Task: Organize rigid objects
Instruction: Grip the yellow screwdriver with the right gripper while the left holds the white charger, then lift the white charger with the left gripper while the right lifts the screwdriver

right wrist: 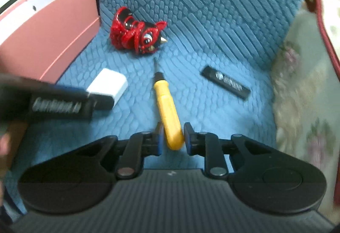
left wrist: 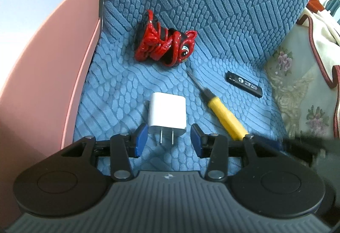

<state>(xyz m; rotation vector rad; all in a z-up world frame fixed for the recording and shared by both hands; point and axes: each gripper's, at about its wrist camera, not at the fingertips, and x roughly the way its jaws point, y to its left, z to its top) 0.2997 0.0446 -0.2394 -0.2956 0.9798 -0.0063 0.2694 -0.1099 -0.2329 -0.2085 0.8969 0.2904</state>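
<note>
Two wrist-camera views look down on a blue quilted seat with an upright backrest behind it. A pink box stands along the seat's left edge, and a floral cushion lies along its right edge.

Four small items lie on the seat. A glossy red and black lion figurine lies on its side near the back edge, close to the box. A flat black stick with white lettering lies toward the right edge. A white plug-in charger lies near the front, left of centre, with its two metal prongs pointing at the camera. Just right of it is a yellow-handled screwdriver, its metal tip pointing back toward the figurine.

The left claw is released. Its blue pads flank the prong end of the charger, and a sliver of blue fabric shows between the right pad and the charger, which rests on the seat.

The right claw is clenched on the butt of the screwdriver's handle — both pads press against the yellow plastic.
</note>
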